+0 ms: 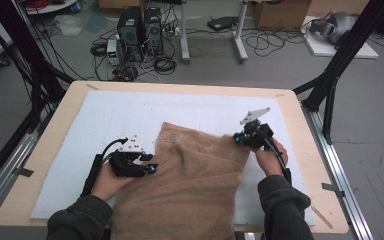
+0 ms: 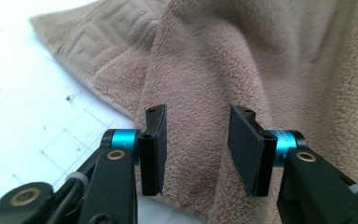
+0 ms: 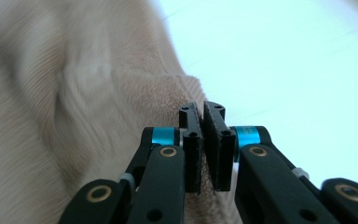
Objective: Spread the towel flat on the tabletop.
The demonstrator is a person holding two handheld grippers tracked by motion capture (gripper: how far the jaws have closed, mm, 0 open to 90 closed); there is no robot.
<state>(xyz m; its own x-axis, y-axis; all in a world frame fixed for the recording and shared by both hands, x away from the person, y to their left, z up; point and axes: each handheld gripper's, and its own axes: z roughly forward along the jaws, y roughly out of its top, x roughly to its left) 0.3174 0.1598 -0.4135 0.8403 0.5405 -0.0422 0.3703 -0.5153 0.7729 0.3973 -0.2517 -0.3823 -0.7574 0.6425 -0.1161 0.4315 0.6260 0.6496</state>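
A tan terry towel lies rumpled on the white mat, its near end hanging over the table's front edge. At the towel's left edge my left gripper stands open; in the left gripper view its pads straddle a raised fold of the towel without pinching it. My right gripper holds the towel's right edge, lifted a little. In the right gripper view its jaws are shut on the towel's hem, with cloth squeezed between the pads.
The wooden table carries the white mat. Black frame poles stand at both sides. Behind the table the floor holds computer towers, tangled cables and cardboard boxes.
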